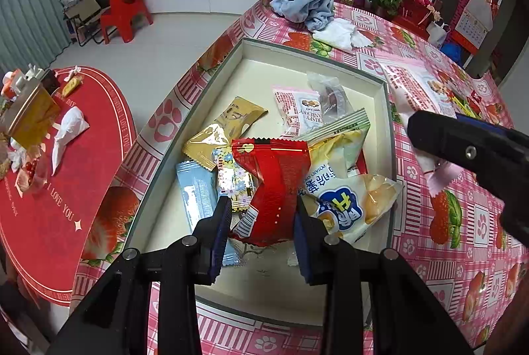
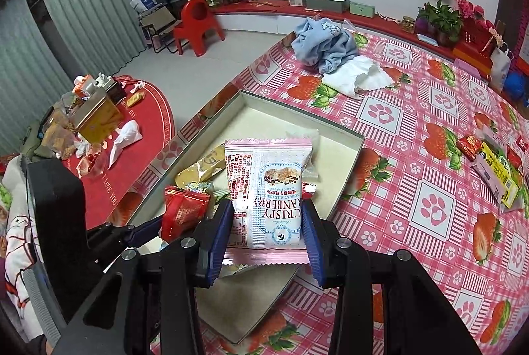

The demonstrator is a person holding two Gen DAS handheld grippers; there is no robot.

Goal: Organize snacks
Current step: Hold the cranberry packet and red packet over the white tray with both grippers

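Nearest in the right wrist view, the right claw grips a pink-and-white cranberry nougat packet by its lower half, held above the near end of the shallow tray on the counter. In the left wrist view, the left claw pinches a red snack packet, apparently by its near end, low over the pile in the tray. Around it lie a blue packet, a gold packet, a yellow-and-white potato crisp bag and, farther back, a second cranberry packet. More snacks sit loose at the counter's right edge; a blue cloth lies at the far end.

The likely risk is the slick wrappers: either packet may slide from its claw. The claws are close together and could collide over the tray.
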